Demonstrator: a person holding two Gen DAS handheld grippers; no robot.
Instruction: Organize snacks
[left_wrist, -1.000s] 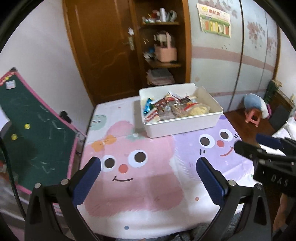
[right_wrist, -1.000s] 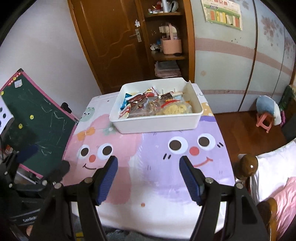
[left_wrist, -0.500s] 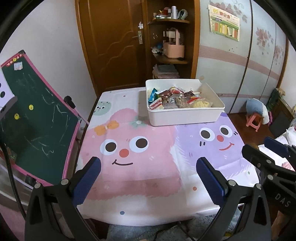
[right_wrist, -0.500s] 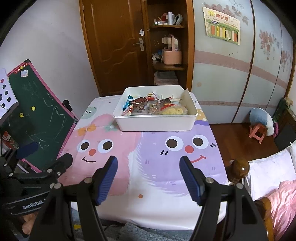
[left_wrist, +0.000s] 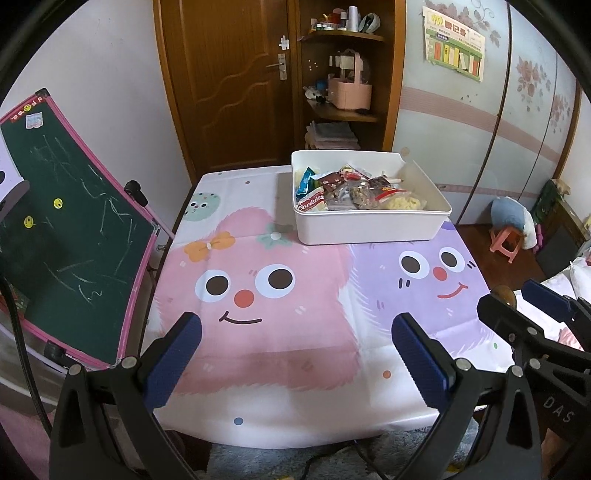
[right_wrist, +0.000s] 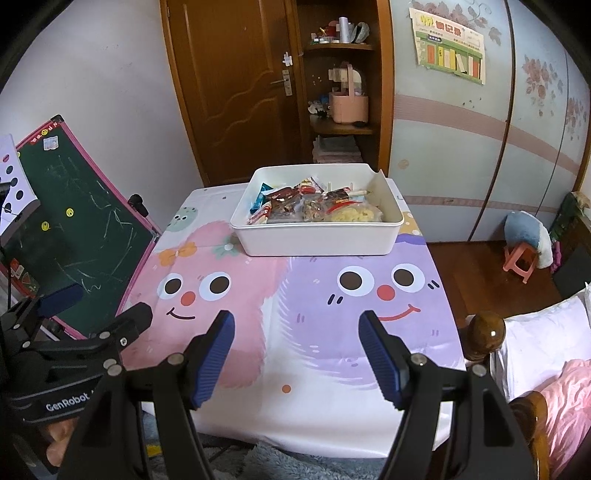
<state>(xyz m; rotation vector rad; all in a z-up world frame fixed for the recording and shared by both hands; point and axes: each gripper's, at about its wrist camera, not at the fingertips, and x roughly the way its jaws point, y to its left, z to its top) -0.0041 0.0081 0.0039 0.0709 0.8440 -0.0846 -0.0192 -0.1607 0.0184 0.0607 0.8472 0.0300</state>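
Snacks (left_wrist: 354, 190) piled in a white bin (left_wrist: 373, 227) at the counter's (left_wrist: 295, 369) far edge, toward its far right corner. Left hand-held gripper (left_wrist: 295, 354) spread wide, holding nothing, above the near edge. Right hand-held gripper (right_wrist: 297, 354) likewise wide and empty, just beside it. Green chalkboard (left_wrist: 70, 236) leaning off the left edge.
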